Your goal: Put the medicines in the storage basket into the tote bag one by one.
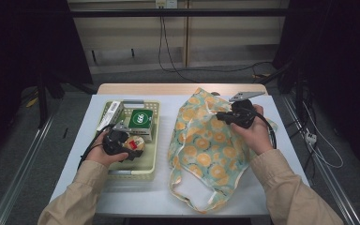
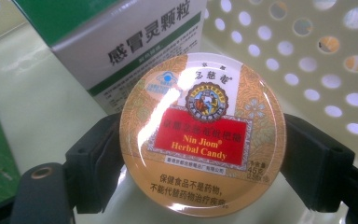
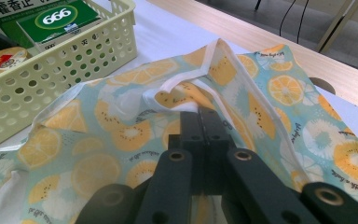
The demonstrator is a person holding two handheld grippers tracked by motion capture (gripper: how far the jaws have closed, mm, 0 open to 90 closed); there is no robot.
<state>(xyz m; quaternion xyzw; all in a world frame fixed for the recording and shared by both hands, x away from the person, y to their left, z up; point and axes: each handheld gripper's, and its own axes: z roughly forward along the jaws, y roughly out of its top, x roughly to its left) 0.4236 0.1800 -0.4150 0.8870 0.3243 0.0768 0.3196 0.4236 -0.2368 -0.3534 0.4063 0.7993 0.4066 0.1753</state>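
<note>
A round gold tin of herbal candy (image 2: pixel 203 137) with a red label sits between the jaws of my left gripper (image 2: pixel 200 158), which is shut on its sides inside the pale yellow basket (image 1: pixel 153 123). In the high view the tin (image 1: pixel 136 143) is near the basket's front right, at my left gripper (image 1: pixel 130 149). A cloth bag (image 1: pixel 211 140) printed with orange slices lies on the white table to the right. My right gripper (image 1: pixel 219 116) is shut on the bag's white-trimmed rim (image 3: pixel 186 100), lifting a fold of it; its jaws (image 3: pixel 200 116) are pressed together.
A green and white medicine box (image 1: pixel 140 119) marked 666 lies in the basket behind the tin, with a long white box (image 1: pixel 110 115) at the basket's left. The bag's loop handles (image 1: pixel 187 197) trail toward the table's front edge. Cables run across the floor beyond the table.
</note>
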